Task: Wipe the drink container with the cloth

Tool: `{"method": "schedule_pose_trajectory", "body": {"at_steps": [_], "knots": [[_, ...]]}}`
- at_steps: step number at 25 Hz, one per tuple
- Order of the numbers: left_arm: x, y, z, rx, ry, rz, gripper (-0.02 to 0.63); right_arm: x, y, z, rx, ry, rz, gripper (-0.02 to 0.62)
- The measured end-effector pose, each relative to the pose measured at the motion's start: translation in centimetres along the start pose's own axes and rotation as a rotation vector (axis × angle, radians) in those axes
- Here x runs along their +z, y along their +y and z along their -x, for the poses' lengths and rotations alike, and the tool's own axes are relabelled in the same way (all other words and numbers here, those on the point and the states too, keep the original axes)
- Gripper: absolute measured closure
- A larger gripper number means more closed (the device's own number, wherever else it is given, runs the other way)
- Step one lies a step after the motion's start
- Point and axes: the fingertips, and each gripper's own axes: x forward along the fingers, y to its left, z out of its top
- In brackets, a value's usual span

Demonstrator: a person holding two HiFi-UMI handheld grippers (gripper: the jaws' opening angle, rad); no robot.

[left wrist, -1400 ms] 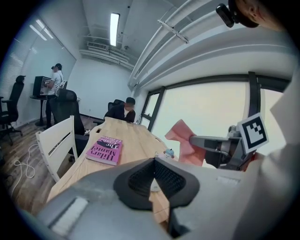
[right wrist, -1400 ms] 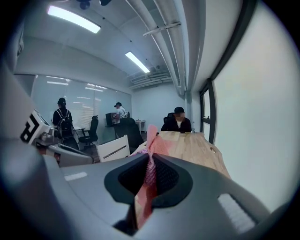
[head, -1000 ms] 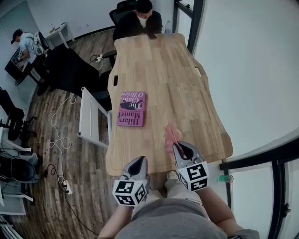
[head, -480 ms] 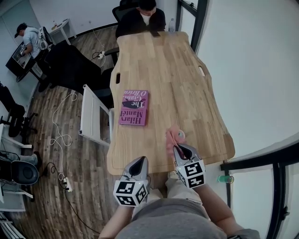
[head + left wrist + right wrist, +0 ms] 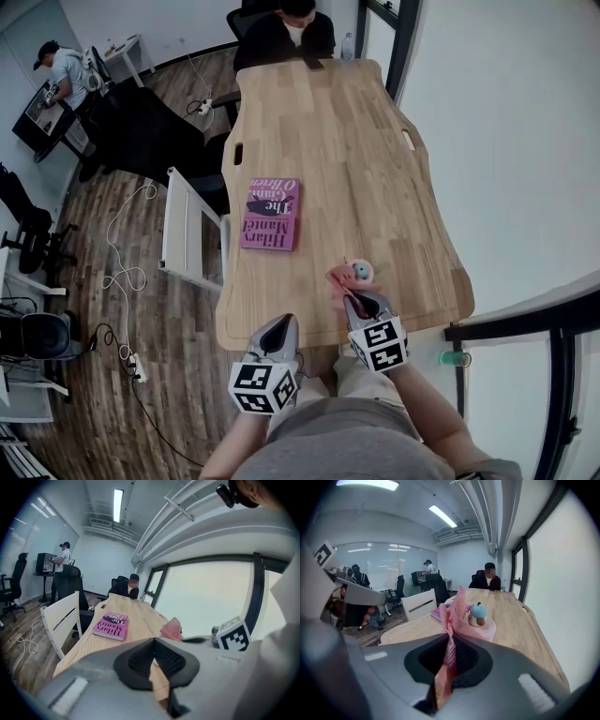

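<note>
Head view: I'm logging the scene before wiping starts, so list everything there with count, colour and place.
table: one, light wood, centre
book: one, magenta, table's left side
container: one, pink with blue topper, near edge
cloth: one, pink, held beside container
chair: one, white, left of table
seated person: one, dark top, table's far end
standing person: one, light shirt, far left
left gripper: one, grey, fingers shut, empty, table's near edge
right gripper: one, grey, shut on cloth
</note>
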Motion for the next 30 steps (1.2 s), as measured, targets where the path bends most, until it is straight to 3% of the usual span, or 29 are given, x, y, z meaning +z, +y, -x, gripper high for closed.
{"method": "schedule_pose_trajectory", "body": {"at_steps": [30], "knots": [[-1.1, 0.2, -0.8, 0.009, 0.041, 0.006, 0.603, -8.3, 0.2, -5.5, 0.038, 0.215, -0.083, 0.575]]}}
